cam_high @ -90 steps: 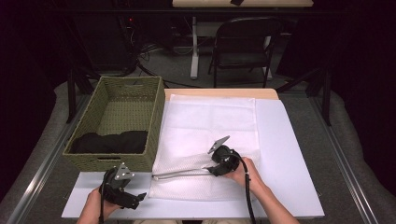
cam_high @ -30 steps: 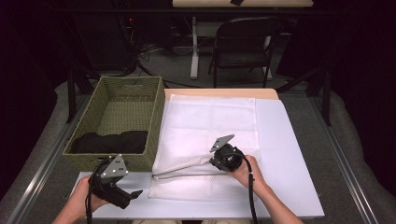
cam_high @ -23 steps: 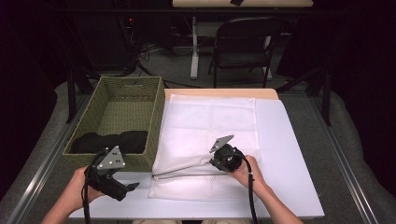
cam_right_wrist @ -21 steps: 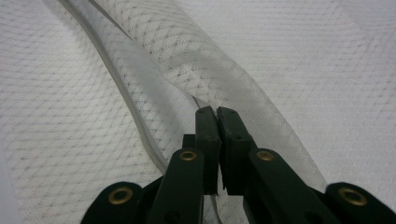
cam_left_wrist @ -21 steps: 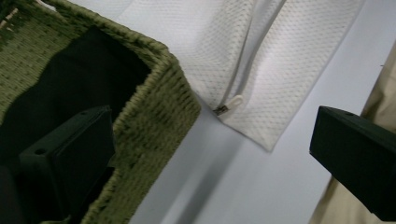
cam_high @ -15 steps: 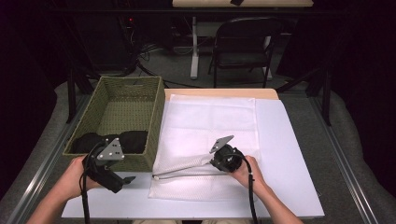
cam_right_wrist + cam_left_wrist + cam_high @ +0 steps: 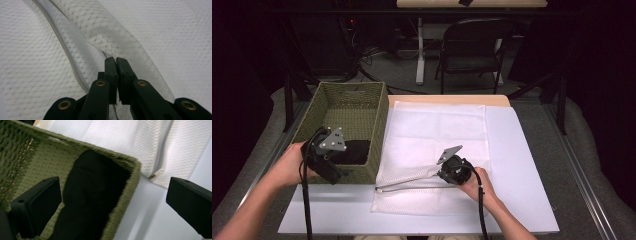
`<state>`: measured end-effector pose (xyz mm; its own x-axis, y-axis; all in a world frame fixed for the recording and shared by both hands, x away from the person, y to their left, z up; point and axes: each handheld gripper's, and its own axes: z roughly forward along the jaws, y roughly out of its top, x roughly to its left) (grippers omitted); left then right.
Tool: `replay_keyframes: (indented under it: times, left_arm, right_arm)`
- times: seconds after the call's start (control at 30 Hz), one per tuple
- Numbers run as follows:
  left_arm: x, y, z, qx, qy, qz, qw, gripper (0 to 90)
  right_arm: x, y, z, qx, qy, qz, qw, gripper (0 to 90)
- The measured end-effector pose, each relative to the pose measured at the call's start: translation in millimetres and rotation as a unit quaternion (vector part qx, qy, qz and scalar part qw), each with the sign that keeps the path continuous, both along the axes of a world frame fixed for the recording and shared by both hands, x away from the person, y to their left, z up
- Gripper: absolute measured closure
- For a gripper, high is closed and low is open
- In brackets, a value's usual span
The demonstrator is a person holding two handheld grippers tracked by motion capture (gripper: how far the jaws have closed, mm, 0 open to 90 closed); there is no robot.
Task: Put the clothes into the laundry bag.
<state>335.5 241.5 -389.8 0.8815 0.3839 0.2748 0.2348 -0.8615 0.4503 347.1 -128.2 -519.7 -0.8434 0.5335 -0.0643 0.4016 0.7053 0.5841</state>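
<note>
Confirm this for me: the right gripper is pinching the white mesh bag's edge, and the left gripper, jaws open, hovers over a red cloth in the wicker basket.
One detail is wrong: the cloth in the wicker basket is black, not red, as the left gripper view shows. The rest holds: the right gripper is pinching the white mesh bag at its edge, and the left gripper hovers there with jaws open.

1. The high view looks forward and down from above the person's side of the table [image 7: 522, 165], taking in the woven basket [image 7: 377, 125] and, right of it, the white mesh bag [image 7: 437, 135].
2. The left gripper view sits close above the basket's near corner [image 7: 132, 170], facing down into it; it shares that corner and the mesh bag [image 7: 150, 142] beyond it with the high view.
3. The right gripper view looks along its jaws, very near the mesh bag [image 7: 162, 30].
</note>
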Motion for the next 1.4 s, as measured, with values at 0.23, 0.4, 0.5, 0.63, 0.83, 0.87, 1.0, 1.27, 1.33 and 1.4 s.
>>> replay_keyframes:
  times: [0.23, 0.4, 0.5, 0.63, 0.83, 0.87, 1.0, 1.27, 1.33, 1.4]
  left_arm:
    - [33.6, 7.5, 2.5, 0.012, 0.015, 0.01, 0.9998, 0.2]
    - [53.5, 9.9, -4.8, 0.041, 0.027, 0.015, 0.9987, 0.2]
    - [65.4, 11.3, -16.3, 0.061, 0.047, 0.015, 0.9969, 0.2]
    - [79.7, 13.0, -30.5, 0.074, 0.079, 0.019, 0.9939, 0.3]
    - [94.0, 10.4, -48.7, 0.092, 0.117, 0.018, 0.9887, 2.5]
    - [95.1, 9.4, -51.0, 0.091, 0.122, 0.017, 0.9882, 3.4]
    - [99.9, 5.0, -59.2, 0.104, 0.142, 0.011, 0.9843, 6.2]
    - [106.4, 8.9, -76.4, 0.116, 0.17, 0.008, 0.9785, 19.6]
    - [106.9, 11.1, -79.4, 0.111, 0.173, 0.01, 0.9786, 24.2]
    - [107.2, 13.8, -81.2, 0.103, 0.18, 0.006, 0.9782, 28.0]
  right_arm:
    - [-0.3, 0.1, -0.3, -0.002, 0.0, 0.002, 1.0, 87.4]
    - [0.1, -0.5, -1.2, -0.003, -0.002, 0.004, 1.0, 87.5]
    - [-0.3, -0.5, -1.3, -0.003, -0.001, 0.002, 1.0, 87.5]
    - [-0.6, -0.4, -1.5, -0.006, -0.003, 0.005, 1.0, 87.4]
    - [-1.2, -0.2, -1.9, -0.009, -0.002, 0.006, 0.9999, 87.4]
    - [-1.3, -0.2, -1.9, -0.009, -0.001, 0.006, 0.9999, 87.4]
    - [-1.3, 0.0, -2.7, -0.011, -0.003, 0.009, 0.9999, 87.3]
    - [-2.7, 0.3, -2.3, -0.012, -0.003, 0.01, 0.9999, 87.2]
    - [-2.2, 0.6, -2.9, -0.013, -0.005, 0.014, 0.9998, 87.2]
    - [-2.2, 0.7, -3.0, -0.014, -0.005, 0.014, 0.9998, 87.2]
